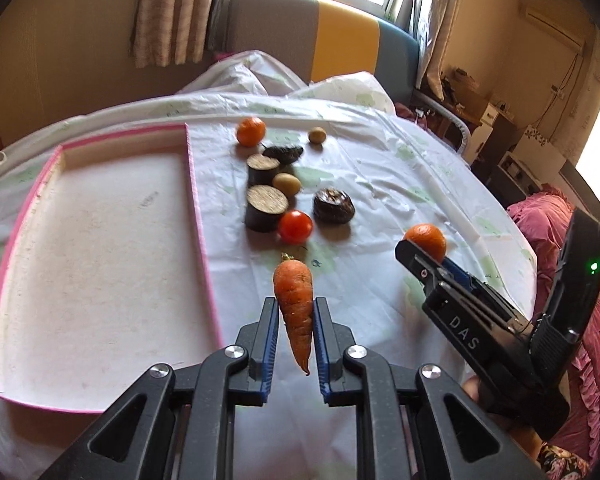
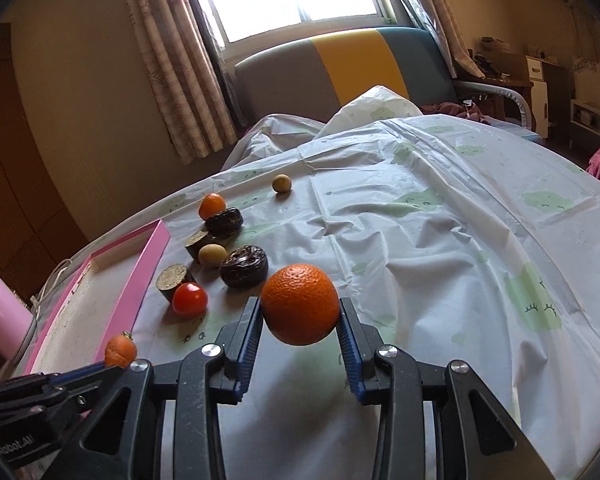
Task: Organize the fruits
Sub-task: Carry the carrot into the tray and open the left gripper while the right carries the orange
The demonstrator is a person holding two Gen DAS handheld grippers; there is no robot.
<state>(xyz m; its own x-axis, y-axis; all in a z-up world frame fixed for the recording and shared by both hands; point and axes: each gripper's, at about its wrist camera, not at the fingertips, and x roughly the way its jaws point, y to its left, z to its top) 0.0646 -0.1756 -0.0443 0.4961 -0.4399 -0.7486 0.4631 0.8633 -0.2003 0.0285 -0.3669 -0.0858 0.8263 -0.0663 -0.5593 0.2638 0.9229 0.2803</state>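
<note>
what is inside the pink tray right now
Nothing shows inside the pink tray: in the left wrist view its white floor is bare, only scuffed. The near right corner is hidden behind the left tool, which holds the carrot.

White letters "DAS" stood on the right gripper (image 1: pixel 420 258) body at the right; "Robot.AI" stood on the left gripper (image 2: pixel 100 368) body, near left.
</note>
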